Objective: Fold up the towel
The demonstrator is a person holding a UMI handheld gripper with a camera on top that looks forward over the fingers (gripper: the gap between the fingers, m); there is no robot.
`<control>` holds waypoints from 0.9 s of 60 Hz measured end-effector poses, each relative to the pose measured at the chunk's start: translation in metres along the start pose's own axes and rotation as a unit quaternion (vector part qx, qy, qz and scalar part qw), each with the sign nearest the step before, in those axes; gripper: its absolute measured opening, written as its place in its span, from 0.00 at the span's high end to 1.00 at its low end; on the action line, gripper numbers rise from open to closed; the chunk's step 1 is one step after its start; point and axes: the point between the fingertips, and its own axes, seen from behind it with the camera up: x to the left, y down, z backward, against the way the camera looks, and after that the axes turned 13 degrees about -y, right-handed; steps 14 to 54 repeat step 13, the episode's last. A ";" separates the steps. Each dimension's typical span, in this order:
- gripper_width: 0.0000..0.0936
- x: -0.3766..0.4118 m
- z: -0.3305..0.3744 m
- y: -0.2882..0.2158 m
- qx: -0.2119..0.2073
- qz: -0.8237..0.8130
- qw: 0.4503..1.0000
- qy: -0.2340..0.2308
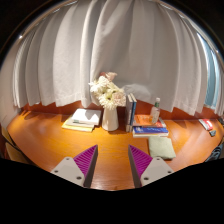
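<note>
Held level above the wooden table (50, 140) — gripper (113, 160) spread open, nothing between the pads. Folded towel (161, 147) just ahead of the right finger (146, 164) — near the vase of flowers (109, 103).

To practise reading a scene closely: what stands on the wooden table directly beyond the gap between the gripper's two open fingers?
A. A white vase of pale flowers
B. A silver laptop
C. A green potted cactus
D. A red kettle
A: the white vase of pale flowers stands on the orange-brown wooden table, beyond the open gripper, with books to either side.
</note>
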 end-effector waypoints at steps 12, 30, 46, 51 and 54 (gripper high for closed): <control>0.38 0.001 -0.005 0.001 -0.005 -0.006 1.000 -0.001; 0.38 0.001 -0.005 0.001 -0.004 -0.006 1.000 0.000; 0.38 0.001 -0.005 0.001 -0.004 -0.006 1.000 0.000; 0.38 0.001 -0.005 0.001 -0.004 -0.006 1.000 0.000; 0.38 0.001 -0.005 0.001 -0.004 -0.006 1.000 0.000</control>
